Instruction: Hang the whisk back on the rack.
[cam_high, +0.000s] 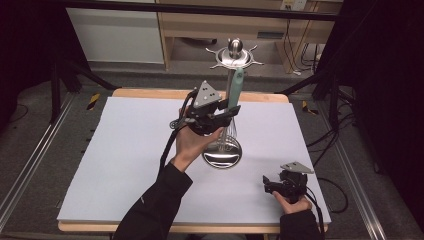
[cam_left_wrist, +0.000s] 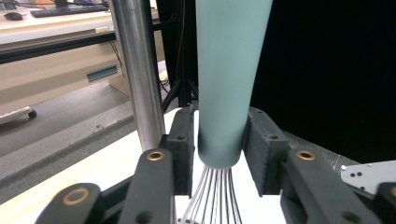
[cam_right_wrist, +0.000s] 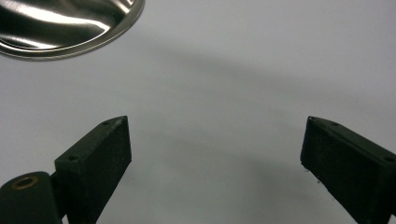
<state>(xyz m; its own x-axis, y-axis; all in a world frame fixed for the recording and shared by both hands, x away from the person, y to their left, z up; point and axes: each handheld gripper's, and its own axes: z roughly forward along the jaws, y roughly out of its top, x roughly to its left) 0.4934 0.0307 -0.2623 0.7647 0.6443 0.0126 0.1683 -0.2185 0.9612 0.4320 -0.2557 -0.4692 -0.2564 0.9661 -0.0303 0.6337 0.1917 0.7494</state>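
Note:
A whisk with a mint-green handle (cam_high: 235, 89) stands upright beside the steel pole of a utensil stand (cam_high: 234, 56), its wires (cam_high: 227, 134) pointing down above the stand's round base (cam_high: 222, 155). My left gripper (cam_high: 226, 112) is shut on the lower end of the handle (cam_left_wrist: 229, 70), jaws pressed on both sides just above the wires (cam_left_wrist: 212, 196). The handle's top reaches the hook ring; whether it hangs on a hook I cannot tell. My right gripper (cam_high: 267, 184) rests low at the front right, open (cam_right_wrist: 215, 144) with nothing between its fingers.
The steel pole (cam_left_wrist: 135, 70) rises close to the left of the handle. The stand's shiny base (cam_right_wrist: 60, 23) lies ahead and left of the right gripper. A white board (cam_high: 125, 150) covers the wooden table; tripod legs and cables stand around it.

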